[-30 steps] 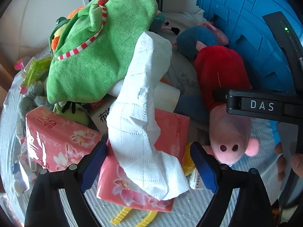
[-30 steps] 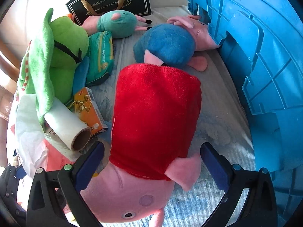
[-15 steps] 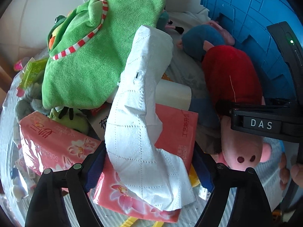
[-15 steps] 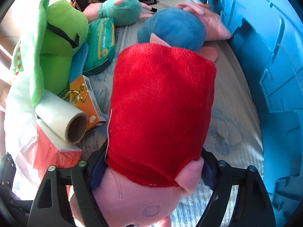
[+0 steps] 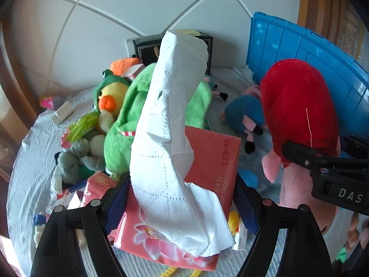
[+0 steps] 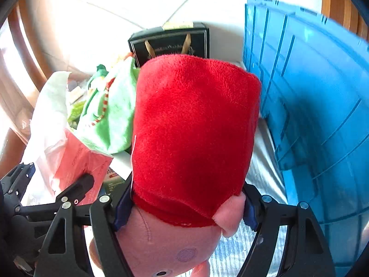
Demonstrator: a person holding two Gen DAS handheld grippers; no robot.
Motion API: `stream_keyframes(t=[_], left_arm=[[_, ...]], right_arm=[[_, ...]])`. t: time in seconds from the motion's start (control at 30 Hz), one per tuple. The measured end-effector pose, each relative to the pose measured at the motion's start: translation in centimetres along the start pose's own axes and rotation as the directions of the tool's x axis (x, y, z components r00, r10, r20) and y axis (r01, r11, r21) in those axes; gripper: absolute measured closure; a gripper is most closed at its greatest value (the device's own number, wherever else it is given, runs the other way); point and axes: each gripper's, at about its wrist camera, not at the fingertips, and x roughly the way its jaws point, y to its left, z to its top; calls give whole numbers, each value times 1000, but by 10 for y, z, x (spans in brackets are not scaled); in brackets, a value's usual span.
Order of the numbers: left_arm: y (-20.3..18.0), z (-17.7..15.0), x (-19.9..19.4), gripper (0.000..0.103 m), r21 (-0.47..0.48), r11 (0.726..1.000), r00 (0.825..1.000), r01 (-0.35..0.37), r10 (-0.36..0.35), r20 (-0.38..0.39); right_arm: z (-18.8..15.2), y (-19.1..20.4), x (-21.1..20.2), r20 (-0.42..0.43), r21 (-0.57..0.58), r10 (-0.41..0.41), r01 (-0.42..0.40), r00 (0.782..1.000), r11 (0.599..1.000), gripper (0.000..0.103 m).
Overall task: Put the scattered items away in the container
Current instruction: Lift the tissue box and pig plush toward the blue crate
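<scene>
tissue pack (image 5: 207, 161) between left tongs (image 5: 182, 205): coral pink, floral print, white embossed sheet (image 5: 166, 138) on top. plush pig (image 6: 193, 138) between right tongs (image 6: 184, 210): red dress, pink head. crate (image 6: 311, 115) right of it: blue.

White tiled wall (image 5: 138, 11) behind, wood trim (image 5: 332, 11) on the right, pale sheet (image 5: 30, 152) underneath, strong daylight from the left.

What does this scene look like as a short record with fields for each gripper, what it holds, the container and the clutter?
left gripper: clamped on pink tissue pack, white tissue sheet trailing out
right gripper: jaws closing on pink pig plush in red dress
container: blue plastic crate, to the right
clutter: green frog plush, black gift bag, on white cloth
</scene>
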Motion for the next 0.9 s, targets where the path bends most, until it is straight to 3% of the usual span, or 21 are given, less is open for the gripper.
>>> stream_keyframes(t=[0.1,0.3,0.53,0.7,0.9], left_arm=[[6,10,-27,21,-6,1000,997,-26,26,72],[13,31,-76,21,-10,1000,982,-2,4,191],[-11,52,-119,21,31,999,958,36,-44,283],[-59,72,-134,21,71,996,944,46,-67,323],[-157,107,-151,21,92,994,918,57,-88,387]], right_arm=[[12,7,-39,85,-17,-7,8,996,1000,27],[25,10,-115,219,-8,-50,52,975,999,27],[48,-11,-194,353,11,-125,129,927,992,27],[53,-57,-228,412,49,-166,161,896,986,27],[65,-165,-246,448,52,-203,202,871,978,27]])
